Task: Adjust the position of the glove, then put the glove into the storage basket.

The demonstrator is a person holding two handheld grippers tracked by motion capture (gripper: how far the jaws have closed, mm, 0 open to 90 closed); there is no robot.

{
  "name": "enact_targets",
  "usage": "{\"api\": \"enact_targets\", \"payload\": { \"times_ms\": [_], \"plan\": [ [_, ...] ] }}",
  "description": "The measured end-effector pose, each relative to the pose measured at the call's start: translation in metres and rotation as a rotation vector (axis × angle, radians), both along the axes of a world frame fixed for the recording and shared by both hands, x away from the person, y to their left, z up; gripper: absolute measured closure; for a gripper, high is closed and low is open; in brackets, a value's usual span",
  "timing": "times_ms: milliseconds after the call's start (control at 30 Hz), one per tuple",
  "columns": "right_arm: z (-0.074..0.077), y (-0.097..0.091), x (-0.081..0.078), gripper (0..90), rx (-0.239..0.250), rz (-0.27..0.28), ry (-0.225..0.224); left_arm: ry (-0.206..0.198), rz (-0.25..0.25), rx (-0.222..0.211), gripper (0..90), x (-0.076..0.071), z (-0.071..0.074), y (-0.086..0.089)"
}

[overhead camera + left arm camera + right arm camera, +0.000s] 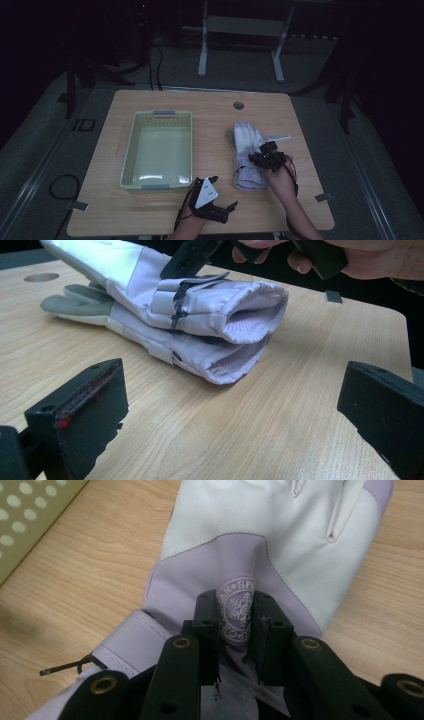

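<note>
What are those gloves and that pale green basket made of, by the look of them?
The gloves look like padded fabric, lilac and white: matte, with stitched seams and a knitted-looking cuff lining. The grey palm and fingers may be a smoother synthetic, hard to tell. The right gripper pinches a fold bearing a snowflake badge. The basket seems moulded plastic: rigid perforated walls, with glare on its smooth floor.
</note>
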State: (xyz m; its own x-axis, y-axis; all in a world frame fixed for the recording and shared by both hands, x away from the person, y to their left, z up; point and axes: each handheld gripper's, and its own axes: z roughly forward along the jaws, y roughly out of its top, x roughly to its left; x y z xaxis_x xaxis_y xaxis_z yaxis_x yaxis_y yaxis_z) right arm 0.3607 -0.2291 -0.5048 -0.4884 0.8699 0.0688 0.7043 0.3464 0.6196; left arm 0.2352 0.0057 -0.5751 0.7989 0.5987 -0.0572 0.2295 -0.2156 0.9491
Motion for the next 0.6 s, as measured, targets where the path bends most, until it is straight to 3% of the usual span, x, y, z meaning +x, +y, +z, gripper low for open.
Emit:
{"api": "enact_targets", "payload": {
  "times_ms": [233,333,467,533,600],
  "plan": [
    [0.003,-0.004,0.000,66.4,0.025,0.054,-0.016,0.001,0.008,-0.002,0.1,0.000,0.000,0.000],
    [0.011,-0.009,-0.003,47.9,0.056,0.104,-0.030,-0.011,0.029,0.001,0.1,0.000,0.000,0.001],
    [0.024,-0.025,-0.008,33.2,0.121,0.131,-0.072,0.015,0.042,-0.030,0.1,0.002,0.004,0.001],
    [0.031,-0.036,-0.010,22.3,0.164,0.140,-0.095,0.029,0.015,-0.060,0.1,0.003,0.013,0.001],
    [0.036,-0.045,-0.011,19.4,0.203,0.162,-0.130,0.046,-0.023,-0.055,0.1,0.005,0.025,-0.002]
  ]
}}
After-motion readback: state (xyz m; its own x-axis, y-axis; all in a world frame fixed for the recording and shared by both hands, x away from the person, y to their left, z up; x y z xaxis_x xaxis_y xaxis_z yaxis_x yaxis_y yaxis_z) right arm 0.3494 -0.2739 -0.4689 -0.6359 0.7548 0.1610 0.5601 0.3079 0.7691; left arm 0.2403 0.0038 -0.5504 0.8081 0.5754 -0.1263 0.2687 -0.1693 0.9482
